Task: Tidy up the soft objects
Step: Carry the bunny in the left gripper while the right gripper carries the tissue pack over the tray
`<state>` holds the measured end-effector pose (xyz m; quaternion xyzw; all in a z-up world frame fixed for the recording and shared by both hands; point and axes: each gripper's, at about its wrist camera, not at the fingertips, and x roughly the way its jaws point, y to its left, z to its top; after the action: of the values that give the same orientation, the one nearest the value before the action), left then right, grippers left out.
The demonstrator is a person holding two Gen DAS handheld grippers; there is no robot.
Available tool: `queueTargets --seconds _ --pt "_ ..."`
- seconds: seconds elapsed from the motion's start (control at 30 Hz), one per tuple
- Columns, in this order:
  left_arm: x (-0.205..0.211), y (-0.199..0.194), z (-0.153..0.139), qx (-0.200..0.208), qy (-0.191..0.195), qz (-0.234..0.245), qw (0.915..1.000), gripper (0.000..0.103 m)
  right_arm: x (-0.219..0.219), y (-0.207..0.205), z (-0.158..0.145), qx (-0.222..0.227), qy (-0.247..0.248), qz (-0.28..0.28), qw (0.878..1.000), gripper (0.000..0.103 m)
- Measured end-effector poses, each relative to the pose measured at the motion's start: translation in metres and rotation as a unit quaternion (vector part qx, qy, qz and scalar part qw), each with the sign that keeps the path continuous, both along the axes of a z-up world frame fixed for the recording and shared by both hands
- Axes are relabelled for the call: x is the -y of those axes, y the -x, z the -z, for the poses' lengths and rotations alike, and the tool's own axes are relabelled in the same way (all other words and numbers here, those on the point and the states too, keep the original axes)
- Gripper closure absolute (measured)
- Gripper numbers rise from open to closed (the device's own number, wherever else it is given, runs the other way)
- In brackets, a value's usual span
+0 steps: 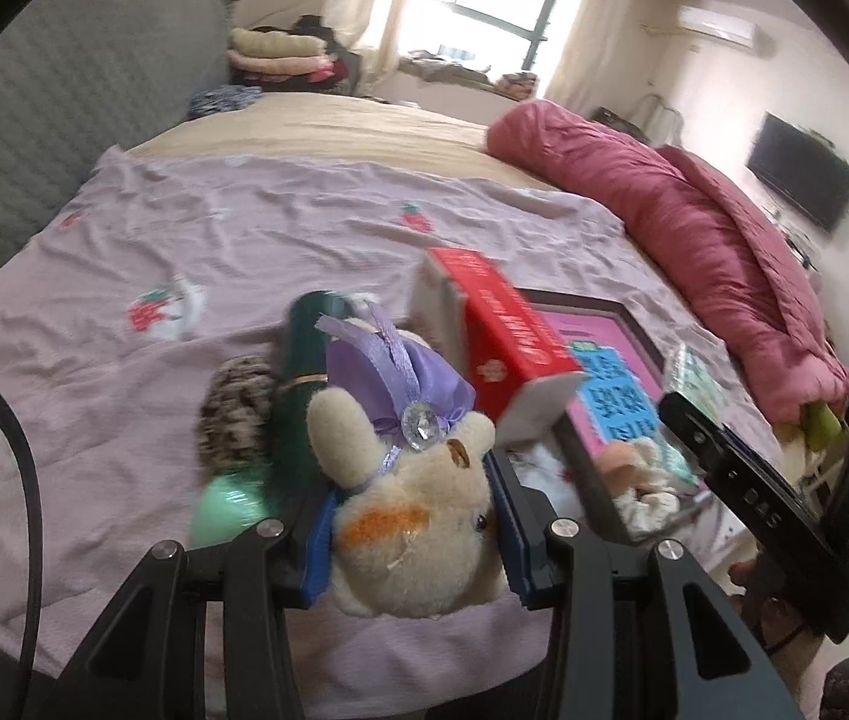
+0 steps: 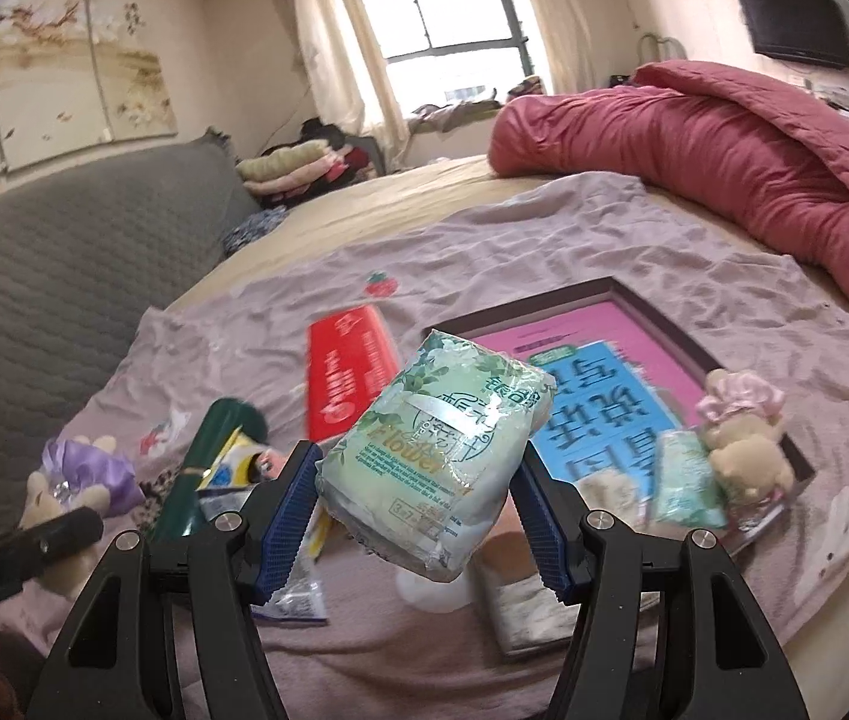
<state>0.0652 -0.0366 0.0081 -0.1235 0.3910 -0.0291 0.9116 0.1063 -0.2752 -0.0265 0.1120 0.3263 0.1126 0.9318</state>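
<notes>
Left wrist view showed the left gripper [image 1: 412, 546] with its fingers closed on a plush bear [image 1: 418, 528] in a purple hat — held above the bed [image 1: 244, 228], just left of the dark tray [image 1: 616, 324]. Right gripper [image 2: 424, 480] clamped a pale green tissue pack [image 2: 442, 450] — lifted before that tray.

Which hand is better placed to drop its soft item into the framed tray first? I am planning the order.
Right, probably. The right gripper holds the tissue pack close above the tray. The left gripper, gripping the plush bear, sits off to the side, with the red box between.
</notes>
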Motion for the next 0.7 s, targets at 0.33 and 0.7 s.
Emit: queueTargets --seconds 0.33,0.7 --pt "0.073 -0.031 -0.019 0.017 -0.010 0.079 0.9967 0.058 0.046 -0.003 -0.003 0.012 -0.016 0.055 0.998 0.038" --pt "0.117 -0.054 -0.018 0.017 -0.020 0.119 0.9926 0.058 0.084 -0.003 -0.003 0.022 -0.009 0.105 0.994 0.038"
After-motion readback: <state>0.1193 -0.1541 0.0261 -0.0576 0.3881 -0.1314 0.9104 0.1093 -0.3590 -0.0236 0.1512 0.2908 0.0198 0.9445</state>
